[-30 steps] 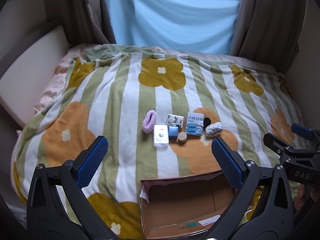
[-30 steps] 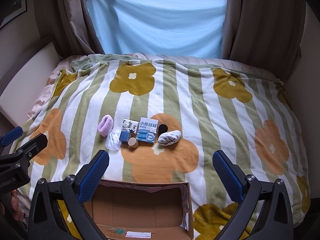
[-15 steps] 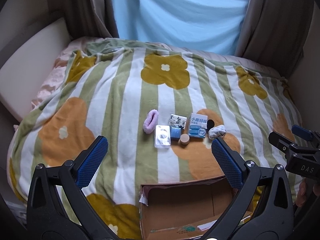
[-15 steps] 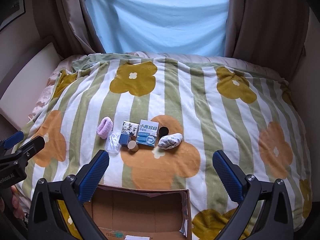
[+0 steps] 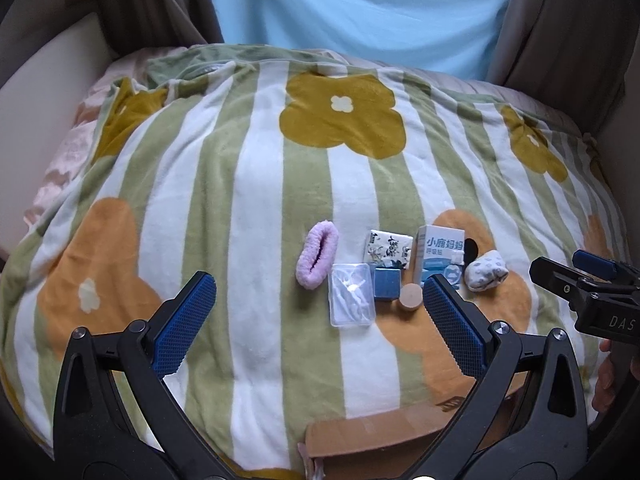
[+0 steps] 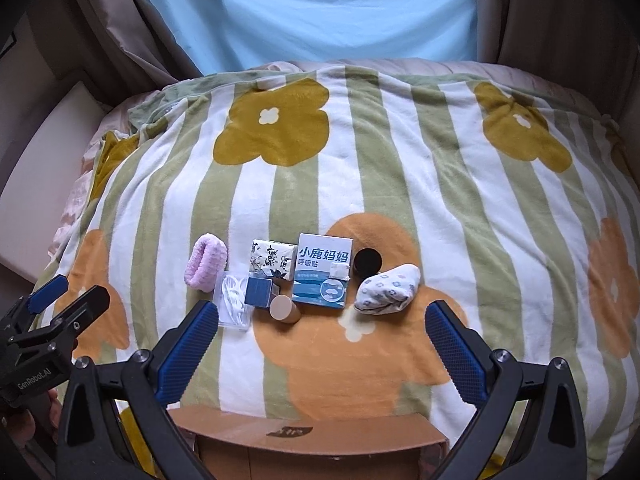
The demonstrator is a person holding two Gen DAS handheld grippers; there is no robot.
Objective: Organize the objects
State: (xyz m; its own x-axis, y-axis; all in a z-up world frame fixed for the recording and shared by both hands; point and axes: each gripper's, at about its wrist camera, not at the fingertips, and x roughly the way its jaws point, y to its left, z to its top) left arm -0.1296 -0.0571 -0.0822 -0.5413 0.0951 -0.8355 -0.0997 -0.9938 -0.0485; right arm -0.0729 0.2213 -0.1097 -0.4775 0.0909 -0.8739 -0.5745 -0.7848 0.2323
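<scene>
left gripper (image 5: 316, 312) w/ fingers wide apart, holding nothing, right gripper (image 6: 320, 338) likewise, small items clustered mid striped blanket (image 6: 400, 152): pink scrunchie (image 6: 206, 266), clear case (image 5: 351, 300), blue box (image 6: 323, 277), sock (image 6: 387, 294), cardboard box (image 6: 312, 432) at near edge

Under your grippers lies a blanket (image 6: 400, 184) striped green and white, with mustard and orange flowers that have white centres. On it you have a fluffy pale pink scrunchie (image 6: 205, 266), a clear plastic case (image 6: 235, 300) with white contents, a dark blue cube box (image 6: 260, 291), a tan round cap (image 6: 283, 308), a white tissue pack (image 6: 272, 264) with black ink-style print, a white-and-blue box (image 6: 323, 276) with blue lettering, a black round lid (image 6: 368, 263), and a white sock (image 6: 387, 289) dotted with small grey flowers. The cardboard box (image 6: 312, 436) is brown. Your fingers carry blue textured pads (image 5: 185, 328) on black frames. Behind, a light blue sheet (image 6: 308, 12) hangs between beige-brown curtains (image 6: 552, 12).
</scene>
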